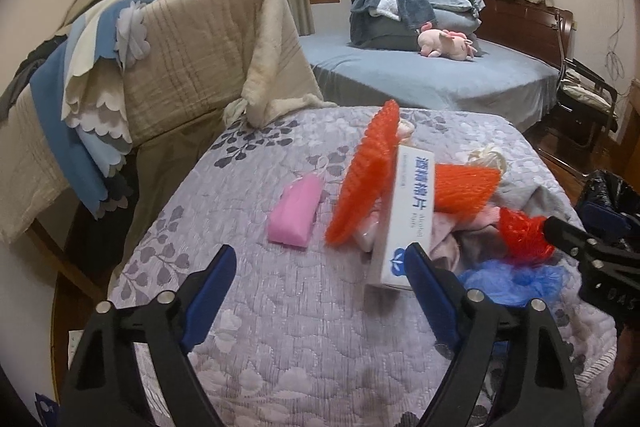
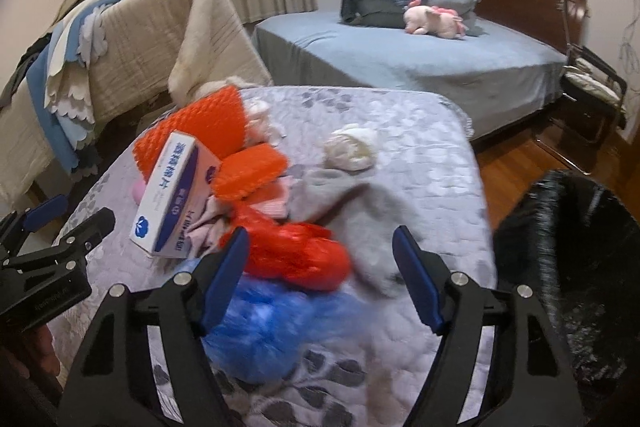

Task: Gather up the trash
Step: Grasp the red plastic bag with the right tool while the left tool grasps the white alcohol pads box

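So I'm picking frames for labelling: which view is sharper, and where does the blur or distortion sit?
Left wrist view: mostly sharp, the print on the white box is readable; fisheye bends the room edges, corners vignetted. Right wrist view: motion-smeared near the lens, the blue plastic bag, red mesh bag and black trash bag are soft; the far bed is crisper.

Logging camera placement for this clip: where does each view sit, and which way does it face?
Left wrist: on the left tool, facing down over the quilted bed at the white box; the right tool shows at its right edge.
Right wrist: on the right tool, facing the red bag and blue bag; the left tool shows at left.
Shared: box, orange nets, both bags, far bed.
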{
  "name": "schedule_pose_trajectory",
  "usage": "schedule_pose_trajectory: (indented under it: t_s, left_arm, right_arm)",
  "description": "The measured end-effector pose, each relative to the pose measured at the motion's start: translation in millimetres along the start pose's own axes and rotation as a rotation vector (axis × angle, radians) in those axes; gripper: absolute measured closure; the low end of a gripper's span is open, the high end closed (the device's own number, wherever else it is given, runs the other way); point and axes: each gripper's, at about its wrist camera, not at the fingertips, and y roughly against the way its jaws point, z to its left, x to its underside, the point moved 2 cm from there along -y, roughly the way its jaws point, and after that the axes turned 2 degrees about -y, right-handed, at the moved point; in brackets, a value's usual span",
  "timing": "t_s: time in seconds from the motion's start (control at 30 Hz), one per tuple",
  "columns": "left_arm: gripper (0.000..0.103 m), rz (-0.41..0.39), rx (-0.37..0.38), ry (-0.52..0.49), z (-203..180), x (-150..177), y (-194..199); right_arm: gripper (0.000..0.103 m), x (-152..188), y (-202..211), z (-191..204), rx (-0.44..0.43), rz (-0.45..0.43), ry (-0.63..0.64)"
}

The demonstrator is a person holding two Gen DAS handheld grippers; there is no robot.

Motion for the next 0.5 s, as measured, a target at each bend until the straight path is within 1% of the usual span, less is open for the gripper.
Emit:
schedule_pose_trajectory:
  t_s: [0.1,0.13,0.2,0.3,0.37,0.43,0.5]
  left_arm:
    - [0.019,0.001,-0.001,0.012,6,-1,-4]
    - [0.019,0.002,-0.001,0.015,7,-1,-4]
    - [0.019,0.007,0.000,0.020,9,-1,-7]
    - [0.019,0.012,0.007,0.017,9,1,-9]
    - [0.019,0.013,0.016,0.013,6,2,-9]
    - [0.019,0.018,0.030,0.010,2,3,-10]
    - [0.019,0.018,0.047,0.008,-2,3,-10]
  right_arm:
    - [0.032,1,-9,9,-0.015,0.014,0.015]
    - [0.034,2,-12,10,-0.015,0.020,0.021]
    - [0.041,5,-18,11,-0.026,0.045,0.022]
    - [0.059,8,-22,10,-0.039,0.058,0.024]
    - [0.078,8,-19,10,-0.037,0.044,0.036]
    - [0.086,6,-16,6,-0.042,0.038,0.035]
    - [0.089,4,-12,2,-0.045,0.029,0.031]
